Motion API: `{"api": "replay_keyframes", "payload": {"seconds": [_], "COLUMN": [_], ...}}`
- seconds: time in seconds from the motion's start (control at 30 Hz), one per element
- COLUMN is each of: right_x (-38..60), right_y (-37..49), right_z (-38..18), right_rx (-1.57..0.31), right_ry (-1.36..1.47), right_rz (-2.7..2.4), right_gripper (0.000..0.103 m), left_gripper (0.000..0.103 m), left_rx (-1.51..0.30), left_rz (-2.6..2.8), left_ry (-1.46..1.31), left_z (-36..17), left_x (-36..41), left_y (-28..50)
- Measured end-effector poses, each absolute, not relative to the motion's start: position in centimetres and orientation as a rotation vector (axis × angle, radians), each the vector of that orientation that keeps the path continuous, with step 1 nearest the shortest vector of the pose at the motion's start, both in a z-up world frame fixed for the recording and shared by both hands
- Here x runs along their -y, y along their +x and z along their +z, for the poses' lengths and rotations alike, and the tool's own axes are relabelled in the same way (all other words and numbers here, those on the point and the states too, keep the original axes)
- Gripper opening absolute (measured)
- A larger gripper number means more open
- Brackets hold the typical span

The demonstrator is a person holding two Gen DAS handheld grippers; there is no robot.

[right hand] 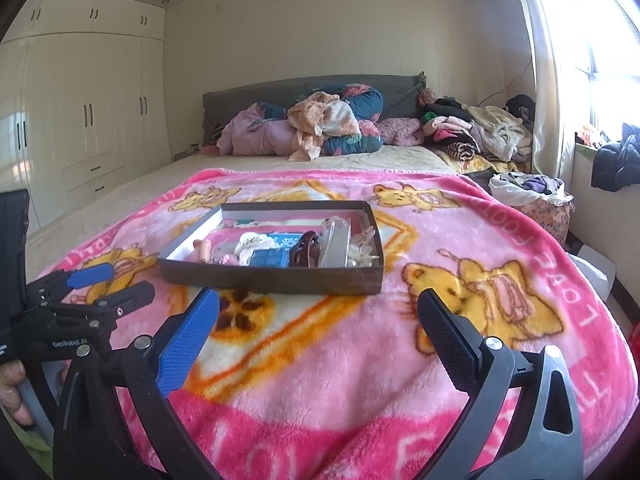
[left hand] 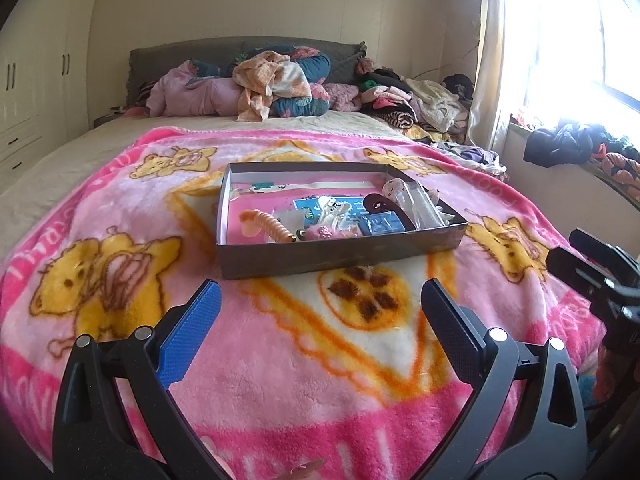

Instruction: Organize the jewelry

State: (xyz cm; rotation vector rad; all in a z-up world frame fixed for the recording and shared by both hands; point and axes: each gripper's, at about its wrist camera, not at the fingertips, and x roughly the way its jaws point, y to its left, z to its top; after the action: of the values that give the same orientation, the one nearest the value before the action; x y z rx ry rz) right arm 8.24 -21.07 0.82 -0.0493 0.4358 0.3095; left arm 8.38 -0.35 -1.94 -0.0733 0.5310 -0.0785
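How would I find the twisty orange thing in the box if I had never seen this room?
Look at the pink bear blanket spread over the bed, and find the shallow dark cardboard box lying on it. Inside, toward the left end near the front wall, lies the twisty orange thing. It is the only ribbed, curved orange piece there; the neighbours to its right are white, pink and blue.

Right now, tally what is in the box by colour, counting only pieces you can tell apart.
Inside the box:
Orange: 1, the ribbed orange bracelet
Blue: 2, the blue card and the small blue case
Pink: 1, the pink fuzzy piece
Dark brown: 1, the brown hair clip
Clear: 1, the clear packet
Total: 6; smaller pale bits are too jumbled to count.
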Motion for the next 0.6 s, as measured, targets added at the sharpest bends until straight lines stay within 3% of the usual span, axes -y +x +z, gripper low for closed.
{"api": "replay_keyframes", "payload": {"seconds": [0.6], "right_x": [22.1], "right_y": [6.9], "right_z": [0.6], "right_rx": [-0.33], "right_ry": [-0.006], "right_rz": [0.291], "right_gripper": [0.097], "left_gripper": [0.092], "left_rx": [-0.419], "left_rz": [-0.068], "left_ry": [-0.061], "left_z": [-1.7], "left_x": [1.1], "left_y": [6.3]}}
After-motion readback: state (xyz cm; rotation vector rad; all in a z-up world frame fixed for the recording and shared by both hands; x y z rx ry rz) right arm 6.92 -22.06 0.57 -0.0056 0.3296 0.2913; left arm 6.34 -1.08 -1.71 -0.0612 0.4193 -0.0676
